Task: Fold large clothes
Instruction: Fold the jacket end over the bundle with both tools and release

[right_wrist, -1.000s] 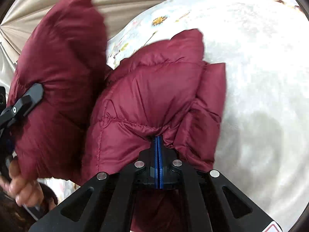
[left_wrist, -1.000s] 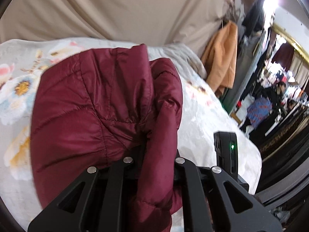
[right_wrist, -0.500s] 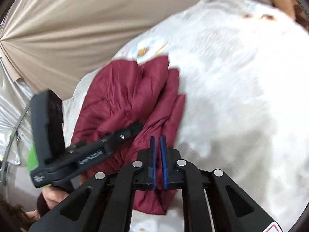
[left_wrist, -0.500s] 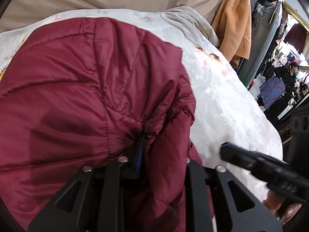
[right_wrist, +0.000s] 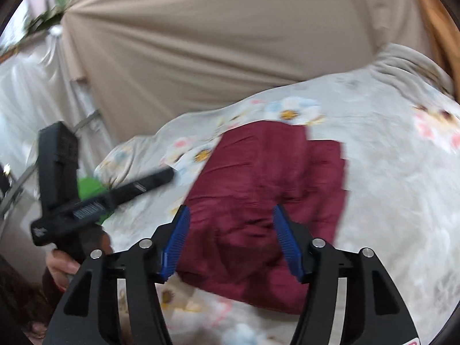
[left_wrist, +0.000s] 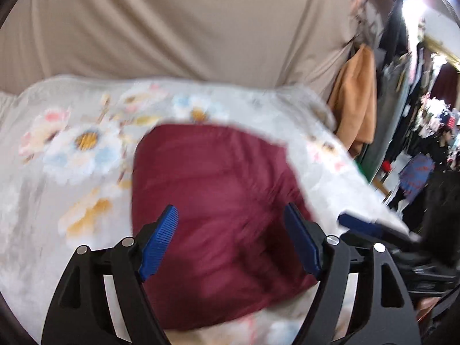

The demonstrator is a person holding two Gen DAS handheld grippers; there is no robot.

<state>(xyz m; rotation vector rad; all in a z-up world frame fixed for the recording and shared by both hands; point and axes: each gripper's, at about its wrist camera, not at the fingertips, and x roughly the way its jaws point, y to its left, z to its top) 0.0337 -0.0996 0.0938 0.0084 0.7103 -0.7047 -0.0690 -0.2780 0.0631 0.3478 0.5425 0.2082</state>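
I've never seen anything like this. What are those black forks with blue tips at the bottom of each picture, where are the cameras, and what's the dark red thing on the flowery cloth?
There is no robot here. A person holds a hand tool in each hand, and each tool ends in two fingers lined with blue ribbed pads. A wide-angle camera sits on each tool and looks forward along its fingers, which is why the edges of both pictures curve.

One picture looks out from the left gripper, the other from the right gripper. Both stand open with nothing between the pads. In the right view you also see the left tool from the side, at the left edge.

The dark red thing is a padded jacket, folded into a compact bundle. It lies on a floral blanket. Behind hangs a beige curtain.
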